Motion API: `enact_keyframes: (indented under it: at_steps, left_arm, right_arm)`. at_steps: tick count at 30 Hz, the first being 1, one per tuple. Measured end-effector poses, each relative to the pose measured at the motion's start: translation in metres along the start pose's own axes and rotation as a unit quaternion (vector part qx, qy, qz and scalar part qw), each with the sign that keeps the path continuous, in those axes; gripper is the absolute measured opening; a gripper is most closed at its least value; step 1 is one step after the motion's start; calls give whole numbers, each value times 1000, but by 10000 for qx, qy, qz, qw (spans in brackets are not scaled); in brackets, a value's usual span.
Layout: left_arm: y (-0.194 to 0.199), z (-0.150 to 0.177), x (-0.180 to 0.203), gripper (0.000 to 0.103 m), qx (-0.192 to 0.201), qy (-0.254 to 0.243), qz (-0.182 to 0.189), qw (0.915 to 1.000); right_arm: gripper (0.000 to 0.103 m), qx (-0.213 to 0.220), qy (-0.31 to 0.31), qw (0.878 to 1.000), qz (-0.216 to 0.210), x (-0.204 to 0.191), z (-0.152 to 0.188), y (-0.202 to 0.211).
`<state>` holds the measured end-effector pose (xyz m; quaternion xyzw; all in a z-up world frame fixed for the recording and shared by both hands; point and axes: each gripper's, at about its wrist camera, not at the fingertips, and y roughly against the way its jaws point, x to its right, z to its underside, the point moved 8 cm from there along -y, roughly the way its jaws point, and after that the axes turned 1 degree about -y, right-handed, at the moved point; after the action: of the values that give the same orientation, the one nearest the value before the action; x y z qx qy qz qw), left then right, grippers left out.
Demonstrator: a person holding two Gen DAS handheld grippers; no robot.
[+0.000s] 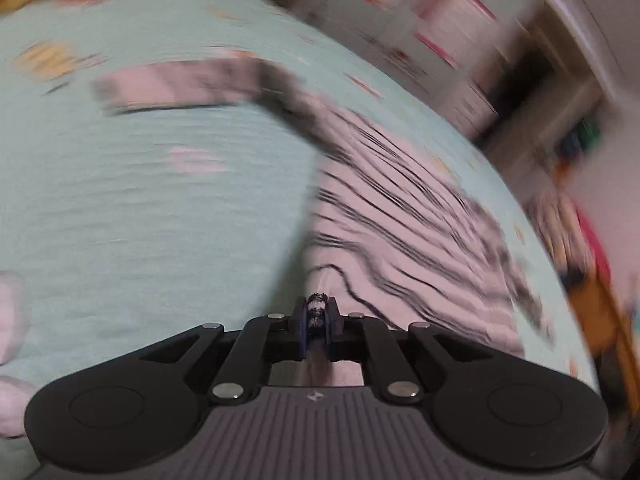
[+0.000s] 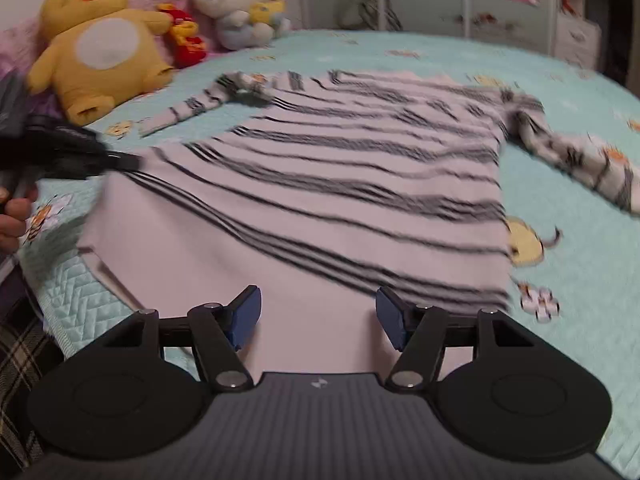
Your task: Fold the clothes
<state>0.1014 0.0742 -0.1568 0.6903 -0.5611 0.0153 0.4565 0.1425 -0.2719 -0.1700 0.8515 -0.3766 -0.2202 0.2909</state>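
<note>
Left wrist view, blurred: the left gripper [image 1: 319, 312] has its jaws pinched together on the near edge of a pale pink sweater [image 1: 400, 208] with thin dark stripes, a sliver of the knit caught between the pads. From that pinch the sweater runs away up the frame across a mint-green bedspread [image 1: 160, 200], one sleeve [image 1: 180, 84] lying out to the left. Past the bed, shelves and pink-edged papers smear into streaks. Seen from the right wrist, the right gripper [image 2: 318, 318] stands with its blue-padded fingers [image 2: 244, 316] wide apart and nothing gripped, poised just over the plain hem of the same sweater, which lies spread flat on the quilted bedspread with printed bees and flowers. One striped sleeve stretches off to the right; the other bends back at the upper left. At the left edge of that view the other gripper reaches the sweater's left corner, with part of a person's hand [image 2: 16, 216] behind it. Against the far end of the bed sit a yellow plush toy [image 2: 100, 44], a small red toy [image 2: 186, 38] and a white cat plush [image 2: 236, 4].
</note>
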Motion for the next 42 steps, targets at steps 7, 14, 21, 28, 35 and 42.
enact_keyframes:
  at_steps: [7,14,21,28,35,42]
  left_arm:
    - [-9,21,-16,10,-344,206,122,9991]
    - [7,37,-1,45,-297,89,-9,9995]
    - [23,57,2,56,-392,-269,-238,9986]
    - [7,63,16,9,-525,-694,-675,9939]
    - [8,64,17,9,-647,-633,-786,9928]
    - [18,54,24,51,-490,-283,-1006,9933]
  right_arm:
    - [64,-208,-31,9998,-41,2,11,0]
    - [67,123,-400,9987,291,40,20,46]
    - [70,-34,-2168,9753,-417,77,44,41]
    - [5,-213,-2487,9616,-1137,69,31,2]
    - [5,-489,-2393,9637,-1080,85,42,22]
    - [20,-208,-2887,9463,-1441,105,42,22]
